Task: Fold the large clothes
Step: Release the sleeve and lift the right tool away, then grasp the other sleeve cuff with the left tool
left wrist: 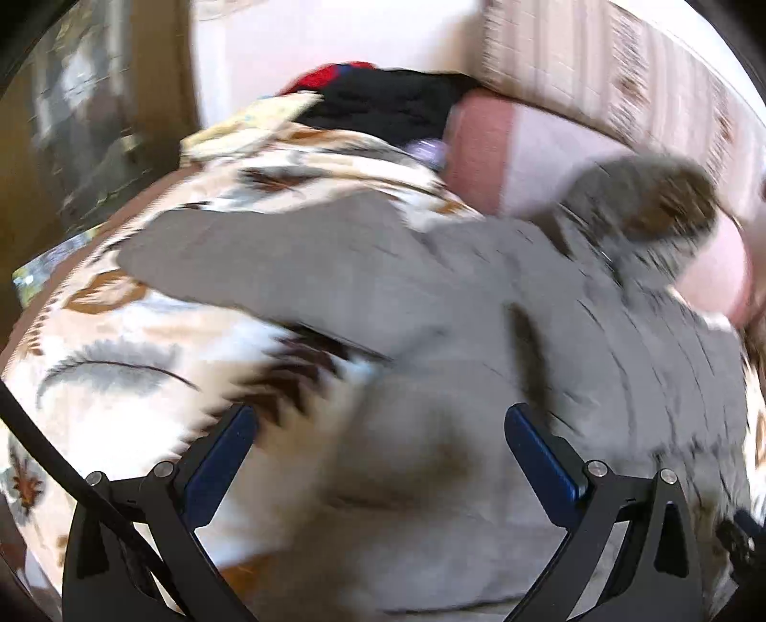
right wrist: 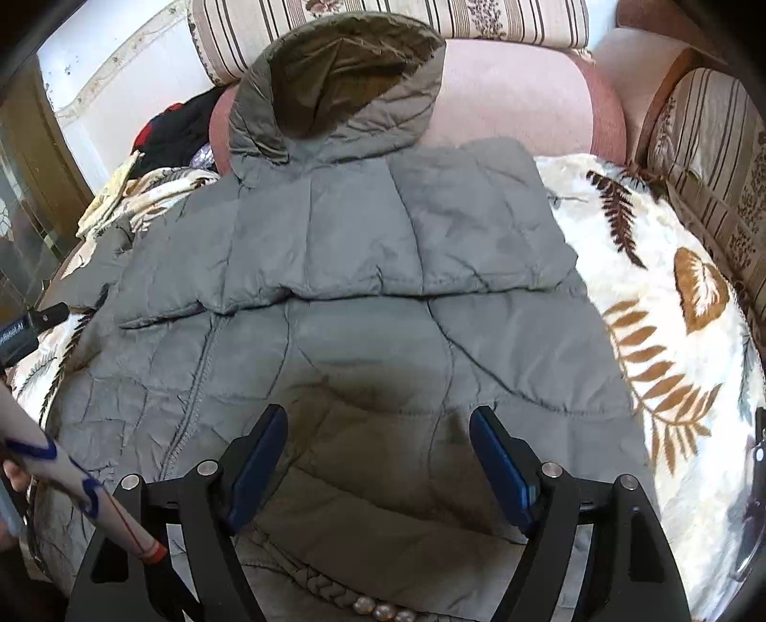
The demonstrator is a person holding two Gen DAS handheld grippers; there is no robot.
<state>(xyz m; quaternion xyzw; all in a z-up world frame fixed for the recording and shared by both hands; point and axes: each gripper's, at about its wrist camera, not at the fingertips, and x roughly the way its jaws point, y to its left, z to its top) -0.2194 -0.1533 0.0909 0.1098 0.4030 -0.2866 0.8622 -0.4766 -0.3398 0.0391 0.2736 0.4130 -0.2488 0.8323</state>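
Lying flat on a leaf-print blanket [right wrist: 680,306] was a grey quilted jacket [right wrist: 364,268], its hood [right wrist: 335,86] propped against a pink cushion [right wrist: 522,91] at the far side. One sleeve [right wrist: 431,229] was folded across the chest, ending in a straight edge halfway down the body. A zipper seam [right wrist: 201,383] ran down the jacket toward the near hem, where braided trim and a few beads [right wrist: 383,610] showed.

The right tool [right wrist: 378,426] hovered just above the lower jacket with its blue pads spread wide and nothing between them. The left tool [left wrist: 378,426] was likewise spread and empty, over the jacket's edge where it met the blanket; that view was blurred. From it, the other sleeve [left wrist: 249,258] stretched out over the blanket.

A pile of dark and red clothes [right wrist: 172,129] sat beyond the jacket's left shoulder. Striped cushions [right wrist: 392,19] lined the back. A person's patterned sleeve [right wrist: 62,469] showed at the lower left of the right view.
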